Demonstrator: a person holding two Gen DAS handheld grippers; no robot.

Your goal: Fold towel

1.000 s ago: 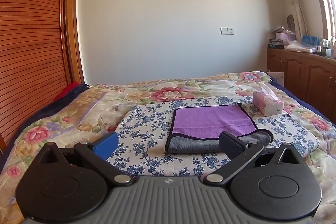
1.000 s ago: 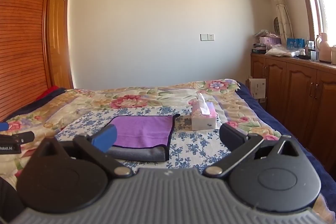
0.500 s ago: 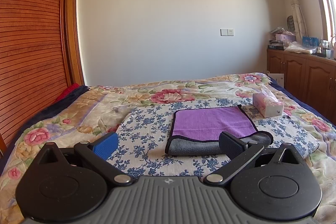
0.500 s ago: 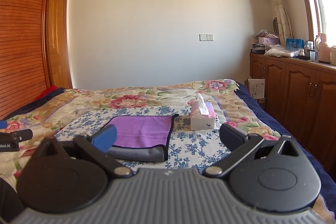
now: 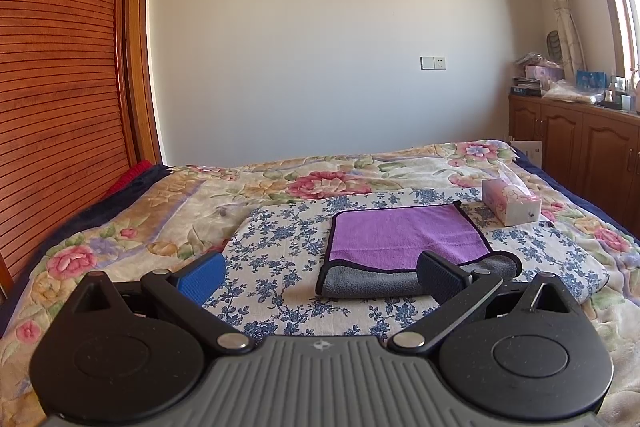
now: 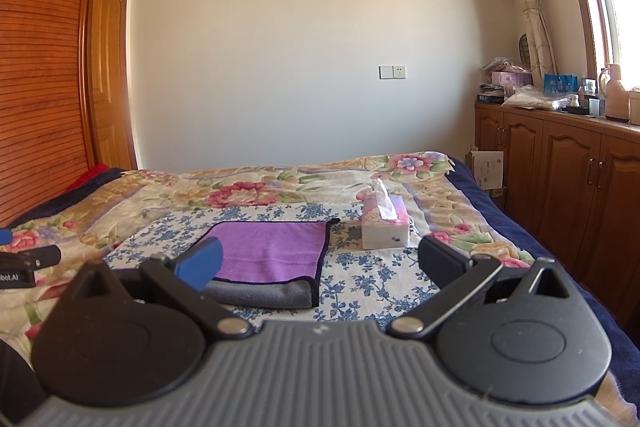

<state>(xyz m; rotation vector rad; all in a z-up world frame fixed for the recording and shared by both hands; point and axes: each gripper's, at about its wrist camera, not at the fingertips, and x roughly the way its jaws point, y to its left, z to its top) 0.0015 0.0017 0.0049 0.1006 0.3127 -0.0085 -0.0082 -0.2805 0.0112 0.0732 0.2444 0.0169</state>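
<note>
A purple towel with a grey underside lies folded on a blue-flowered cloth on the bed. Its grey fold faces me. It also shows in the right wrist view. My left gripper is open and empty, held above the bed in front of the towel's near edge. My right gripper is open and empty, just right of the towel's near edge. The left gripper's tip shows at the left edge of the right wrist view.
A pink tissue box stands right of the towel on the cloth, and shows in the right wrist view. A slatted wooden wardrobe lines the left. Wooden cabinets with clutter on top line the right.
Both views have drifted back slightly from the towel. The towel and both open grippers look unchanged.
</note>
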